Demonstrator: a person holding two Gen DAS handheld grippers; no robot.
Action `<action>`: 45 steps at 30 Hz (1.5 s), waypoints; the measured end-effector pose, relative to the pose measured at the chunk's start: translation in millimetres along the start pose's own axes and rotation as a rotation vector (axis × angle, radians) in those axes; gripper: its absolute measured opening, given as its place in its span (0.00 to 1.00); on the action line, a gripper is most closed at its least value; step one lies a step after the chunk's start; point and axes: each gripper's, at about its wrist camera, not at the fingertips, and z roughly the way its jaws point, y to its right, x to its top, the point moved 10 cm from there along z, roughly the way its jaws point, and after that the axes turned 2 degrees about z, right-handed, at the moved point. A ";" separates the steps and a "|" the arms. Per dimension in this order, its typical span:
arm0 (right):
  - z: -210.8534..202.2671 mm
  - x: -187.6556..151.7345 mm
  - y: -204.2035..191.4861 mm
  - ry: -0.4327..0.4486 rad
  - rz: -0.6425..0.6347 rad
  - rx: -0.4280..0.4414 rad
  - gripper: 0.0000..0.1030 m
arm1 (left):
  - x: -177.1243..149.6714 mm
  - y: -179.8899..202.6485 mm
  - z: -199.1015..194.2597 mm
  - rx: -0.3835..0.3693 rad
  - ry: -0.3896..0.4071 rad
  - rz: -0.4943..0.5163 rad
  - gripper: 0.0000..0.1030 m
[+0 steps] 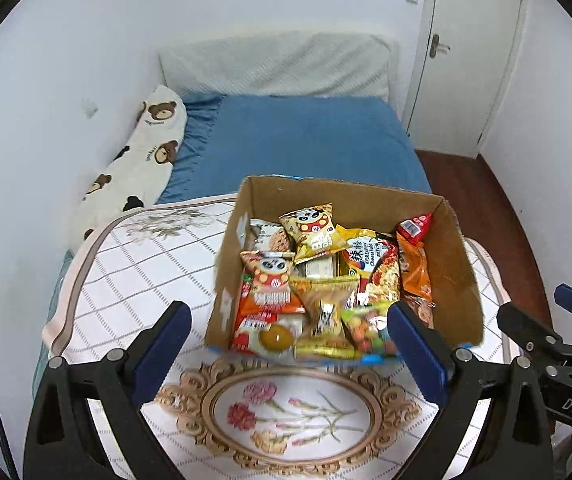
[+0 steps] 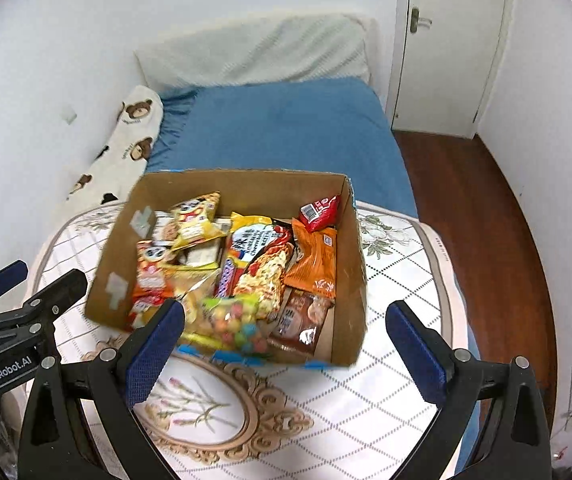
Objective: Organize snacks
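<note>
A cardboard box stands on a round table, filled with snack packets. Among them are a yellow panda packet, a noodle packet, an orange packet, a small red packet and a bag of coloured sweets. My left gripper hangs open just in front of the box's near edge, holding nothing. My right gripper is open too, over the box's near right corner.
The table has a white quilted cloth with a flower medallion. Behind it lies a bed with a blue sheet, a bear-print pillow along the left wall, and a white door. Dark wooden floor runs along the right.
</note>
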 end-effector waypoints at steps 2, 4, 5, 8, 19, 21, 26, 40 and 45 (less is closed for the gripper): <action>-27.2 -9.4 -3.2 0.045 -0.014 -0.004 0.99 | -6.7 -2.6 -19.5 0.012 0.030 0.005 0.97; -46.8 -16.1 -6.0 0.072 -0.022 -0.007 1.00 | -14.1 -4.8 -36.5 0.014 0.049 0.006 0.97; -59.6 -20.7 -7.5 0.087 -0.025 -0.005 1.00 | -17.9 -5.7 -45.7 0.014 0.059 0.003 0.97; -92.1 -33.3 -13.5 0.127 -0.032 0.005 1.00 | -28.9 -6.7 -70.4 0.011 0.079 0.005 0.97; -175.5 -61.9 -20.2 0.237 -0.035 -0.003 1.00 | -57.5 -9.7 -140.1 0.006 0.152 0.007 0.97; -185.9 -65.2 -20.1 0.249 -0.036 -0.004 1.00 | -60.0 -11.4 -149.4 0.014 0.168 0.009 0.97; -196.6 -69.5 -20.7 0.257 -0.036 -0.004 1.00 | -66.1 -13.5 -159.6 0.020 0.176 0.010 0.97; -173.0 -61.3 -14.8 0.250 -0.025 -0.030 1.00 | -60.1 -18.0 -133.7 0.039 0.169 -0.009 0.99; -152.0 -49.3 -10.0 0.254 -0.012 -0.053 1.00 | -51.7 -18.6 -114.1 0.049 0.160 -0.012 0.99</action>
